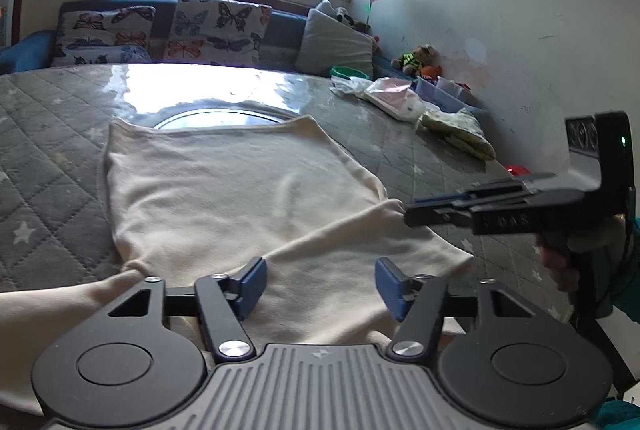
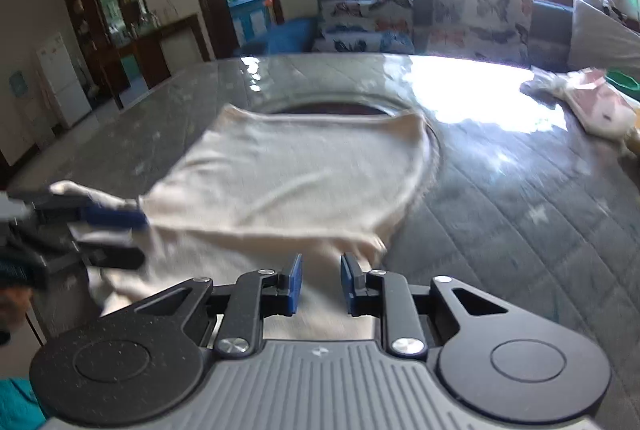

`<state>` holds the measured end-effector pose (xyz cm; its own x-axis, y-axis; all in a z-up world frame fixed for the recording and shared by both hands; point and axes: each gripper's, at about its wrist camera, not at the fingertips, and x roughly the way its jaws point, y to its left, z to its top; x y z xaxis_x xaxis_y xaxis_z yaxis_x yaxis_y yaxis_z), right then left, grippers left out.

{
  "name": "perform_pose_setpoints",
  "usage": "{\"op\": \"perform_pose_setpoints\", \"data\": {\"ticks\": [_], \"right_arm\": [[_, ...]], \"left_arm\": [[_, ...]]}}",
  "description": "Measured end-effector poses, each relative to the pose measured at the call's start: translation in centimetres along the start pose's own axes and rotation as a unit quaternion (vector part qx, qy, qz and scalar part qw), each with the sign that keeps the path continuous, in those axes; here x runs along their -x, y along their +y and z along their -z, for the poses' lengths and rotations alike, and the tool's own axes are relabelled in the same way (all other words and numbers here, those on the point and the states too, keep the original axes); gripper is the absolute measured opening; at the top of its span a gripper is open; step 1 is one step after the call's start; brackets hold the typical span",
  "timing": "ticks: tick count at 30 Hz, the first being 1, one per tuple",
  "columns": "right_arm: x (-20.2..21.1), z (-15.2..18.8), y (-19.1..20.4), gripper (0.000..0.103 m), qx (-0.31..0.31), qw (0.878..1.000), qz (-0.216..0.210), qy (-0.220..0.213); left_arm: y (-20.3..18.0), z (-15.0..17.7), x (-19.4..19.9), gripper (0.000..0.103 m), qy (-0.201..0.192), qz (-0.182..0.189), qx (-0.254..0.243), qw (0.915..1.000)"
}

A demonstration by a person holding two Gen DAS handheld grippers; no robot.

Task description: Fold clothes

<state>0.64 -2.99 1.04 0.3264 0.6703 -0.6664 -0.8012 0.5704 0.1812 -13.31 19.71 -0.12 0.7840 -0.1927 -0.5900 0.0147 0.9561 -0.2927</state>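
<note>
1. Location: the cream knit garment [image 1: 240,190] lies spread on the grey quilted, star-printed surface [image 1: 48,134]. Its far hem at 12 o'clock overlaps the round glass inset [image 1: 216,118], and its near portion runs under both tools.
2. Left gripper [image 1: 320,286]: fingers [image 1: 252,284] wide apart and low over the near cloth, clamping nothing.
3. Right gripper [image 2: 322,284]: fingers stand a narrow gap apart, with cloth showing through the gap and none seen pinched. From the left wrist view its tip meets a drawn-up ridge of cloth at 3 o'clock.
4. Risk – single-layer pick-up: closing on that ridge may catch only the top layer, so the fold would come out skewed.
5. Risk – uneven lift: if one side bites before the other, the cloth would twist and the edges would not meet.
6. Risk – sliding: the surface looks glossy around the inset, so a pull towards 6 o'clock could drag the whole garment instead of folding it.
7. Risk – clutter: the heap of small pale clothes [image 1: 400,98] at 2 o'clock could be snagged by a wide sweep.
</note>
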Motion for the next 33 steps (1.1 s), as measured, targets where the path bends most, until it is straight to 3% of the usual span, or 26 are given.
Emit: {"op": "perform_pose_setpoints", "data": {"ticks": [4, 7, 19, 24, 26, 30, 33], "right_arm": [[-1.8, 0.1, -0.4, 0.020, 0.007, 1.000, 0.010, 0.003], [-2.8, 0.1, -0.7, 0.014, 0.010, 1.000, 0.016, 0.004], [-1.3, 0.7, 1.1, 0.015, 0.063, 0.998, 0.027, -0.002], [-0.9, 0.9, 2.1, 0.030, 0.090, 0.996, 0.027, -0.005], [-1.4, 1.2, 2.5, 0.030, 0.095, 0.995, 0.024, 0.006], [-1.5, 1.4, 3.3, 0.036, 0.104, 0.994, 0.013, 0.007], [-1.4, 0.9, 4.7, 0.039, 0.118, 0.993, -0.011, 0.000]], "left_arm": [[0.5, 0.3, -0.8, 0.057, 0.011, -0.017, 0.006, 0.9998], [1.4, 0.4, -1.3, 0.057, 0.018, -0.032, 0.019, 0.9992], [1.5, 0.5, -0.9, 0.058, 0.010, -0.034, 0.024, 0.9991], [1.8, 0.8, 0.2, 0.059, 0.004, -0.043, 0.043, 0.9981], [1.9, 1.0, 1.6, 0.061, -0.010, -0.056, 0.052, 0.9971], [4.0, 1.9, 5.2, 0.063, -0.043, -0.115, 0.101, 0.9873], [6.2, 2.8, 7.8, 0.063, -0.067, -0.193, 0.157, 0.9662]]}}
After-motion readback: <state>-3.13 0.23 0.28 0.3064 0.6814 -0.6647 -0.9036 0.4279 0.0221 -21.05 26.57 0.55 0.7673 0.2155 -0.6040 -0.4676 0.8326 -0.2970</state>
